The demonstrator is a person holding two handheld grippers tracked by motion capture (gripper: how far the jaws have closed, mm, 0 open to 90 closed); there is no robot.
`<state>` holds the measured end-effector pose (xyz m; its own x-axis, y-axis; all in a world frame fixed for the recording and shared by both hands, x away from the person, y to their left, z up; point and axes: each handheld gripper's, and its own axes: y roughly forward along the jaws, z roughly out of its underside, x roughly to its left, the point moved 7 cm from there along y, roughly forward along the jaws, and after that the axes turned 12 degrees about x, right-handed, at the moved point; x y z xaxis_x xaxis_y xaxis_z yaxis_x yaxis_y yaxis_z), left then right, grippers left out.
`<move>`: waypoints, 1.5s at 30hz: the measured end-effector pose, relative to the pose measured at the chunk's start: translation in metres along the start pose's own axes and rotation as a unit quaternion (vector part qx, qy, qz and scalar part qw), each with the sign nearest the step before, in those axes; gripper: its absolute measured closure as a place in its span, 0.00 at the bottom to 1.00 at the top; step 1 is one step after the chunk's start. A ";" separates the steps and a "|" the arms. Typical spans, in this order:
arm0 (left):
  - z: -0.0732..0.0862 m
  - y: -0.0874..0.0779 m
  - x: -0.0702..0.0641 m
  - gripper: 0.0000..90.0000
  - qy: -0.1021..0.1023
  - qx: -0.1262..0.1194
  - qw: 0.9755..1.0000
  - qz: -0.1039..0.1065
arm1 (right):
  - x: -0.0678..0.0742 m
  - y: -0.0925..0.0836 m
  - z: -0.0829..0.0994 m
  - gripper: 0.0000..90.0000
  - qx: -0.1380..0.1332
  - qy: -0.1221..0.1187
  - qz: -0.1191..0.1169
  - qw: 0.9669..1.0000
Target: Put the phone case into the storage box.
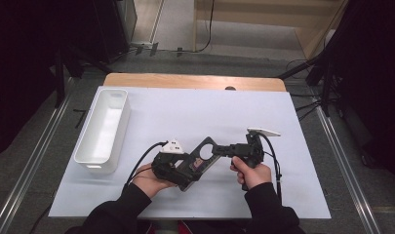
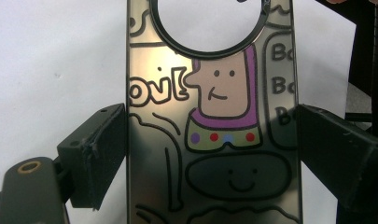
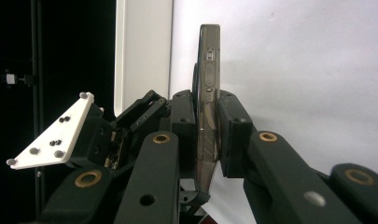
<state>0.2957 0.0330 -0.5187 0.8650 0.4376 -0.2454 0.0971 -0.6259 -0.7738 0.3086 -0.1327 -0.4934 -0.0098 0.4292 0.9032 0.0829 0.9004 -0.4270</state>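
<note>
The phone case point(image 1: 201, 158) — a dark, glossy shell with a round camera cut-out and cartoon drawings — hangs just above the white table cover point(image 1: 195, 112), near the person's edge, bridged between the two grippers. Its long axis runs on a slant from the left gripper point(image 1: 185, 165) up and away toward the right gripper point(image 1: 223, 150), so the case lies directly ahead of each tool and neither hand is clearly the nearer one. In the left gripper view the jaws stand wide, one against each long edge of the case point(image 2: 210, 135), spanning its full width; they look pressed to the edges, though how firmly I cannot tell. In the right gripper view the case point(image 3: 208, 93) is seen edge-on, side buttons showing, and the right gripper point(image 3: 208, 140) is nearly closed on its thin wall, pads flat against both faces — a firm pinch. The left gripper's body and its white plate point(image 3: 51, 135) sit just behind. A white bin point(image 1: 103, 129) stands well apart at the left side of the table, long axis running away from the person.
</note>
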 end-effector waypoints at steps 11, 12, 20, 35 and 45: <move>-0.002 -0.004 0.000 0.13 0.008 -0.006 1.000 -0.010 | 0.006 -0.001 0.000 0.86 0.000 -0.006 0.001 1.000; -0.002 -0.004 0.000 0.13 0.008 -0.007 1.000 -0.009 | 0.007 -0.001 0.000 0.86 0.001 -0.007 0.001 1.000; -0.001 -0.006 0.000 0.12 0.014 -0.008 1.000 -0.006 | 0.010 -0.001 0.000 0.86 0.001 -0.012 0.003 1.000; -0.002 -0.013 -0.003 0.06 0.044 -0.025 0.998 0.022 | 0.014 -0.003 0.001 0.86 0.002 -0.026 0.014 1.000; -0.005 -0.026 -0.002 0.02 0.026 -0.052 0.997 0.041 | 0.018 -0.006 0.001 0.86 0.000 -0.038 0.018 0.999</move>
<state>0.2944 0.0451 -0.4954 0.8962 0.3496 -0.2730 0.0728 -0.7231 -0.6869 0.3067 -0.1299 -0.4750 -0.0832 0.4649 0.8814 0.0842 0.8846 -0.4587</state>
